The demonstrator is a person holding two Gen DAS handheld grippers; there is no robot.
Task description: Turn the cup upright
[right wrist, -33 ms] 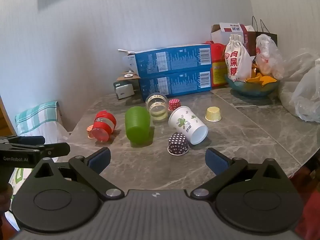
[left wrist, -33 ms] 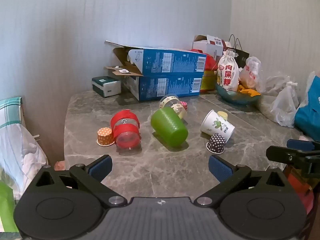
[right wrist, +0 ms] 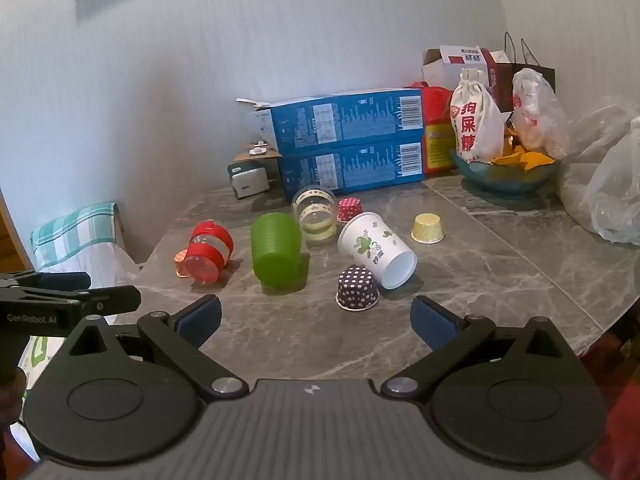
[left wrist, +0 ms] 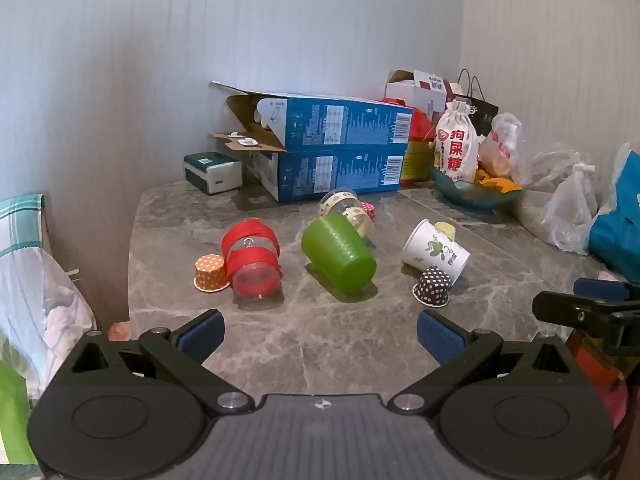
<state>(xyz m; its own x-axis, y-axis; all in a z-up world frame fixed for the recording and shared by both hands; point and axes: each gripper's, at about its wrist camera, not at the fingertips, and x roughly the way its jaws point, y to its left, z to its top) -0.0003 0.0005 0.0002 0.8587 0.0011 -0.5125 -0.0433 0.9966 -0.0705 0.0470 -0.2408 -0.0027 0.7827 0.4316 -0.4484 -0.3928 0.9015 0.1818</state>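
Several cups lie tipped on the marble table (left wrist: 320, 344): a green plastic cup (left wrist: 340, 254) (right wrist: 276, 248), a white paper cup with green print (left wrist: 436, 249) (right wrist: 376, 250), a clear cup with red bands (left wrist: 252, 258) (right wrist: 208, 252) and a clear patterned cup (left wrist: 344, 208) (right wrist: 316, 216). My left gripper (left wrist: 320, 334) is open and empty, short of the green cup. My right gripper (right wrist: 316, 318) is open and empty, just short of a dark polka-dot paper cup (right wrist: 357, 288) (left wrist: 434, 286) standing mouth down.
Small baking cups stand mouth down: orange (left wrist: 211, 273), yellow (right wrist: 427, 228), red dotted (right wrist: 349, 208). Two blue boxes (right wrist: 348, 144), a blue bowl (right wrist: 508, 178) with a white pouch, and plastic bags (right wrist: 612, 188) crowd the back and right. The table edge drops at left.
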